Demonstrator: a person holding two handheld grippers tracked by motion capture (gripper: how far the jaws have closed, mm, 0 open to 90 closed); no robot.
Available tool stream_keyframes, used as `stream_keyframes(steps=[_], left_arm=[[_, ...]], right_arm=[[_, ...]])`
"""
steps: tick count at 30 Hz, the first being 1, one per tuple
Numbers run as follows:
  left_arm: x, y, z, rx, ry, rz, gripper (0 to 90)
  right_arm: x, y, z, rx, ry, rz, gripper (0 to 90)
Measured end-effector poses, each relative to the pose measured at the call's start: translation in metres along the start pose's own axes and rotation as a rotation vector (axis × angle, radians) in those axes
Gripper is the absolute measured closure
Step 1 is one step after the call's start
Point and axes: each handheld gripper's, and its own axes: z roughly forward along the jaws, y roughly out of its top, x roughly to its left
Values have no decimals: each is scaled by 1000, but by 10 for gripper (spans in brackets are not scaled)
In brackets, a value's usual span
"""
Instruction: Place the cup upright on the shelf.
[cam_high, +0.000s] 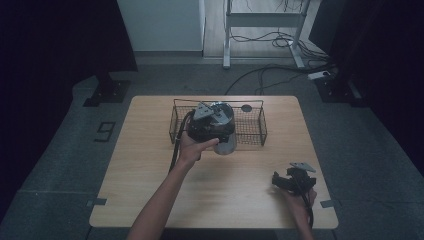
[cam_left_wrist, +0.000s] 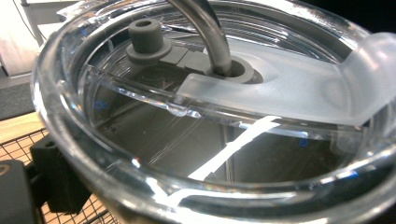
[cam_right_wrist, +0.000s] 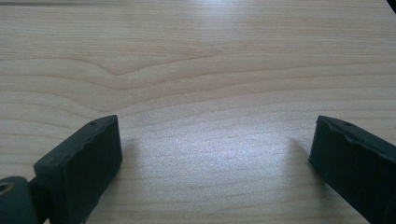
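one steel tumbler (cam_high: 223, 131), one wire basket (cam_high: 252, 125), one wooden table (cam_high: 215, 190), two grippers

My wooden worktop (cam_high: 150, 165) stands on a grey floor (cam_high: 60, 165) in dim light; cables (cam_high: 270, 70) trail beneath a white desk frame (cam_high: 227, 35) behind.

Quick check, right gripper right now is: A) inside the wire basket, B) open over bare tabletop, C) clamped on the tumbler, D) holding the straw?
B: in the right gripper view the right gripper has its jaws standing wide apart with plain wooden table between them; the high view puts it near the table's front right, away from the wire basket.
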Motion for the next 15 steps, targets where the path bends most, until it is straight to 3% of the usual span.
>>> stream_keyframes(steps=[11, 15], left_arm=[[5, 14, 2, -11, 6, 16, 43], [9, 16, 4, -10, 7, 2, 43]], right_arm=[[0, 0, 0, 1, -1, 0, 22], [0, 0, 0, 0, -2, 2, 24]])
